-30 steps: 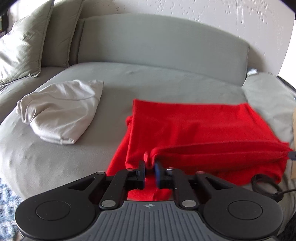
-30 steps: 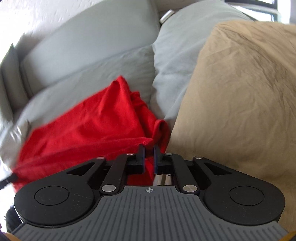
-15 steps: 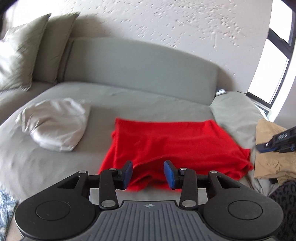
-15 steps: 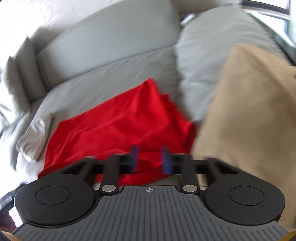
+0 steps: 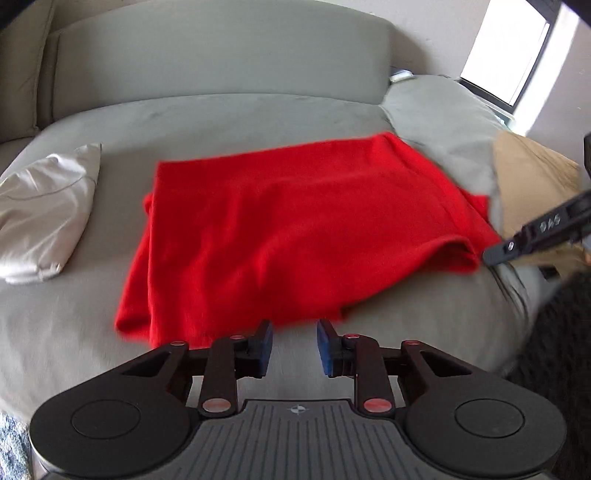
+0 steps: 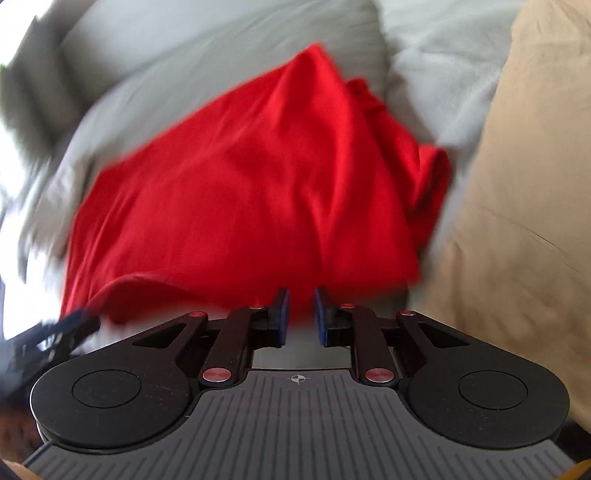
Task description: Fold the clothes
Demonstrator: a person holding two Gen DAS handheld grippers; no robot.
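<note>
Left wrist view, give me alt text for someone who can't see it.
A folded red garment lies flat on a grey sofa, with the open, empty left gripper just short of its near edge. A pale cushion sits to the left; the right gripper reaches in at the right beside tan cloth.

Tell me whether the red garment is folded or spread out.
Folded. The red garment lies doubled on the sofa, a rolled fold along its right edge, lower layers showing at left.

grey sofa | white wall | bright window | daylight
</note>
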